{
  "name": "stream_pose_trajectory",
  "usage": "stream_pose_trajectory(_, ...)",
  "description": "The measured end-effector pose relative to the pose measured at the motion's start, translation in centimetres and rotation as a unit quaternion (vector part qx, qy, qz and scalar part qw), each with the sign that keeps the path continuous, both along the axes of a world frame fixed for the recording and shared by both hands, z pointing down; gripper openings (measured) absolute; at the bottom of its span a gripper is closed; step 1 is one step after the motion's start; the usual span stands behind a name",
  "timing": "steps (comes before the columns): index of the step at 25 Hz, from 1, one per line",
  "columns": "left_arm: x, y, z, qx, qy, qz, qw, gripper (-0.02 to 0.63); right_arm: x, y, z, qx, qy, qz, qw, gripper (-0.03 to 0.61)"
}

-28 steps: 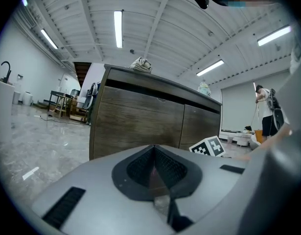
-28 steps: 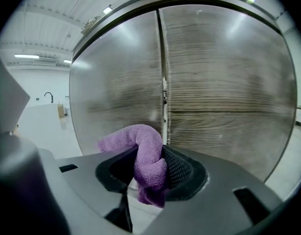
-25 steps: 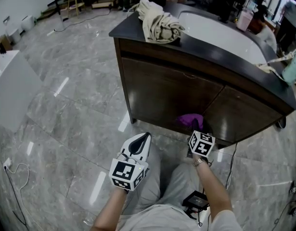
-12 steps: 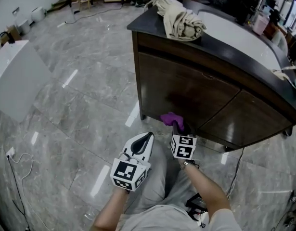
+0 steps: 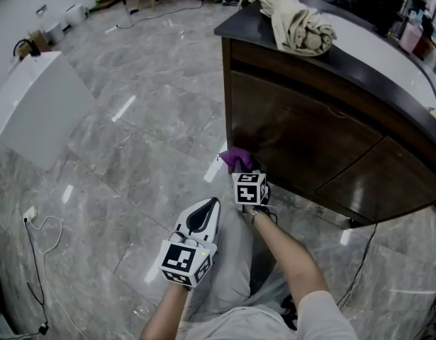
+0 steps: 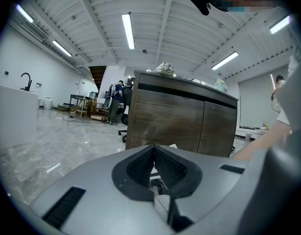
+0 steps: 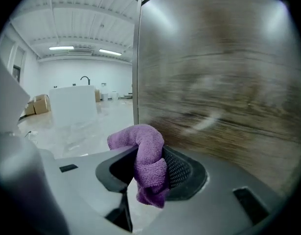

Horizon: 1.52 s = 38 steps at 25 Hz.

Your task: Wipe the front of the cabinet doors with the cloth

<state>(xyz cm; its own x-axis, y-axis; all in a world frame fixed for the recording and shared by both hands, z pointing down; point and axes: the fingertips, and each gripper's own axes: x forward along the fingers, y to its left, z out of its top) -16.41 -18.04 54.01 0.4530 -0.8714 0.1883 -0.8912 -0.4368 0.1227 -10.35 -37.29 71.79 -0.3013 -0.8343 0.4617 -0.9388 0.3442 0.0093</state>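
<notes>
Right tongs (image 7: 149,173) clamped on purple cloth (image 7: 146,153), cloth bulging above the tips just beside the cabinet door (image 5: 303,129), left tongs (image 6: 153,156) closed empty, well apart.

The cabinet (image 5: 310,137) is standing ahead and to the right, with a fabric bundle (image 5: 299,20) lying on the left end of its top. The cloth (image 5: 235,159), sitting between the right gripper (image 5: 242,170)'s jaws, is hanging just beside the lower left corner of the cabinet's front. The left gripper (image 5: 212,205) is hovering nearer the person, to the left. A sink unit (image 5: 37,105) is standing far left on the floor.
</notes>
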Motion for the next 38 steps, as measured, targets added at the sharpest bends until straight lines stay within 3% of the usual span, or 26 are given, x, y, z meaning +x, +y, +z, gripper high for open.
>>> stream_pose_trajectory(4, -0.6, 0.3, -0.3, 0.002, -0.006, -0.006, 1.0, 0.007, -0.6, -1.4, 0.9, -0.016, -0.018, 0.019, 1.0, 0.153)
stream_pose_trajectory(9, -0.5, -0.2, -0.2, 0.004, -0.005, -0.004, 1.0, 0.006, 2.4, -0.9, 0.9, -0.013, -0.029, 0.049, 0.998, 0.153)
stream_pose_trajectory(13, 1.3, -0.3, -0.3, 0.007, 0.0, 0.016, 0.9998, 0.006, 7.4, 0.8, 1.3, -0.021, -0.047, 0.088, 0.995, 0.153)
stream_pose_trajectory(23, 4.9, -0.5, -0.2, 0.005, 0.021, 0.05, 0.9985, 0.006, 22.5, 6.2, 3.3, -0.039, 0.001, 0.182, 0.982, 0.153)
stream_pose_trajectory(28, 6.3, -0.7, -0.3, 0.008, 0.024, 0.063, 0.9977, 0.007, 27.7, 8.2, 3.9, -0.05, 0.024, 0.212, 0.976, 0.153)
stream_pose_trajectory(31, 7.0, -0.7, -0.4, 0.008, 0.025, 0.07, 0.9972, 0.007, 29.4, 8.8, 3.7, -0.049, 0.033, 0.222, 0.973, 0.153)
stream_pose_trajectory(34, 7.0, -0.6, -0.4, 0.009, 0.027, 0.072, 0.997, 0.006, 29.9, 9.6, 3.4, -0.053, 0.008, 0.246, 0.968, 0.153)
stream_pose_trajectory(38, 6.2, -0.9, -0.2, 0.005, 0.032, 0.064, 0.9974, 0.006, 25.8, 9.9, 3.0, -0.059, -0.033, 0.219, 0.973, 0.153)
